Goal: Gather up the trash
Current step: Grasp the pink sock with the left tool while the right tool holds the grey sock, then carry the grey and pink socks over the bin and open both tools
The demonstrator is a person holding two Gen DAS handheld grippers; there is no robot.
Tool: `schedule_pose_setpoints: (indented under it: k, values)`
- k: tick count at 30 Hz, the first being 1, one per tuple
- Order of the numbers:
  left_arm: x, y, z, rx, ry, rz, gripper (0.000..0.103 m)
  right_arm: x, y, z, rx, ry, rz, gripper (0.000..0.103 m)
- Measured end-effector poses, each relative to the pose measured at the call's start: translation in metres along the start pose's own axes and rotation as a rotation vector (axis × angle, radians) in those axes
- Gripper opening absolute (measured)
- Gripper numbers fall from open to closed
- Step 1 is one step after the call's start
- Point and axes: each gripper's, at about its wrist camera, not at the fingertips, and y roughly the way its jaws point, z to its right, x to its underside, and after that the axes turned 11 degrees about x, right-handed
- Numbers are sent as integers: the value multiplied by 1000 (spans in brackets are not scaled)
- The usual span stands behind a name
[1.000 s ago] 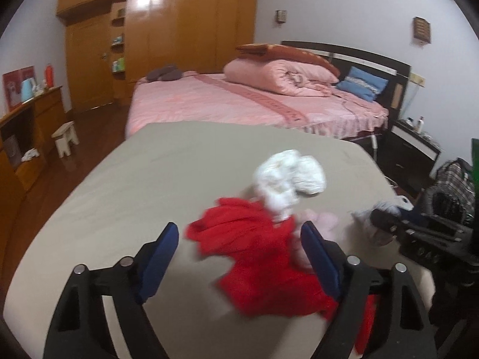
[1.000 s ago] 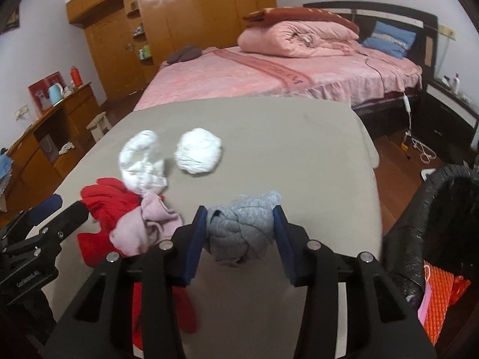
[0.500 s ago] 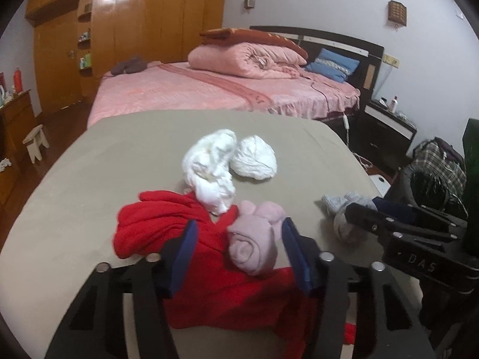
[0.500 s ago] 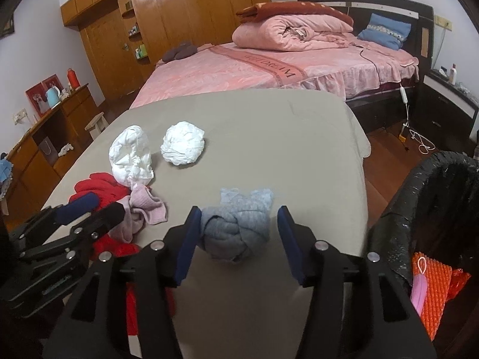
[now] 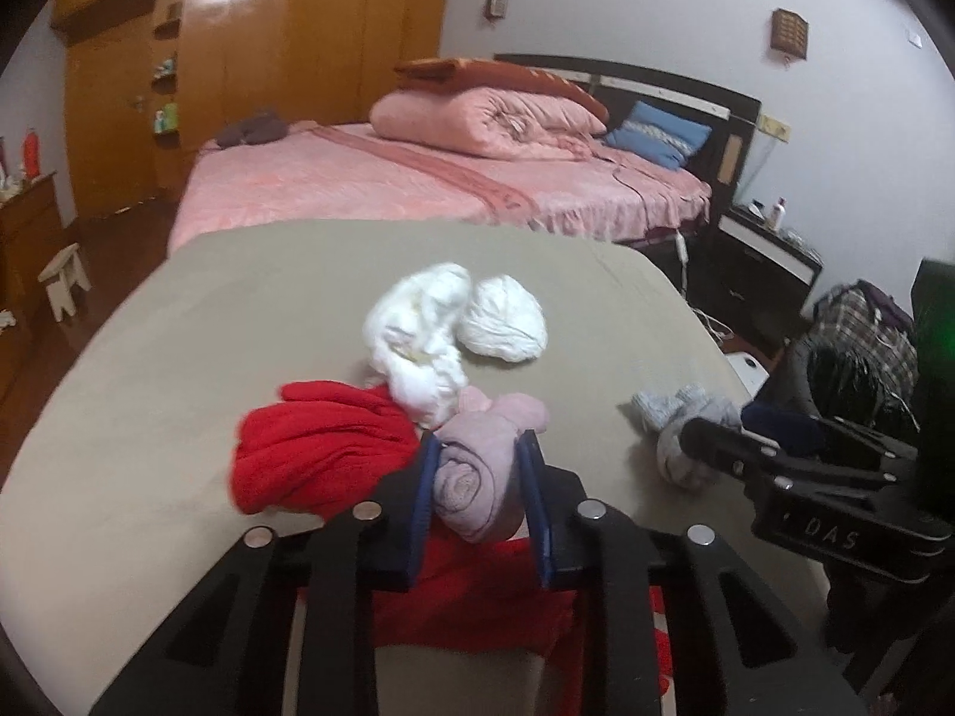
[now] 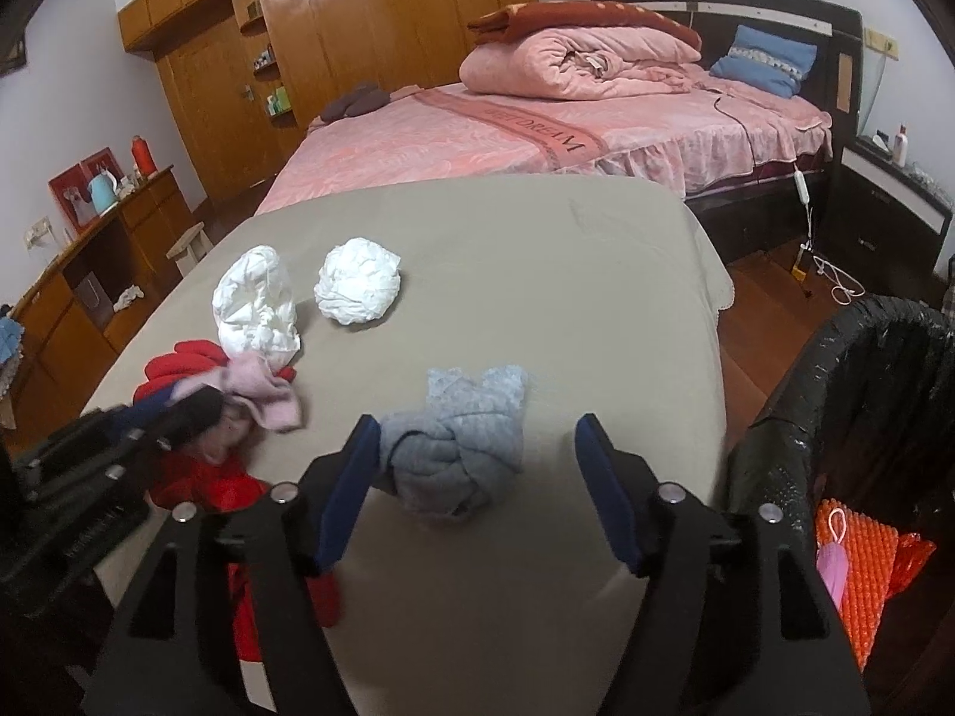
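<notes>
Pinching pink sock roll between closing left jaws, grey bundle between opening right jaws

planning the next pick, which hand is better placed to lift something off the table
Left: the left tongs, just closing, pinch the pink roll. The right tongs, just opening, stand wide around the grey bundle.

Two white wads, mid-table.

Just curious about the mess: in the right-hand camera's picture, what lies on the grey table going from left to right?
Red cloth → pink cloth → round white paper ball → grey knotted cloth → black-lined bin, beside the table.
</notes>
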Motion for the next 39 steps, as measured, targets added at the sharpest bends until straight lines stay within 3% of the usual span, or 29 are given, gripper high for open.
schedule_pose_setpoints:
  k: [7, 11, 12, 25, 39]
  values:
    - [6, 0, -3, -24, -9, -12, 27, 2, 9, -11, 10, -55, -34, 73]
    - [6, 1, -2, -24, -10, -16, 27, 2, 12, -23, -25, -113, -46, 45]
    - [6, 1, -3, -23, -12, -16, 27, 2, 11, -27, -29, -125, -44, 44]
    - [-6, -27, 8, -19, -11, 55, 27, -8, -20, -13, -32, -71, 27, 42]
    - [-24, -50, 50, 12, 46, 101, 27, -17, -68, 19, -18, -4, 102, 43]
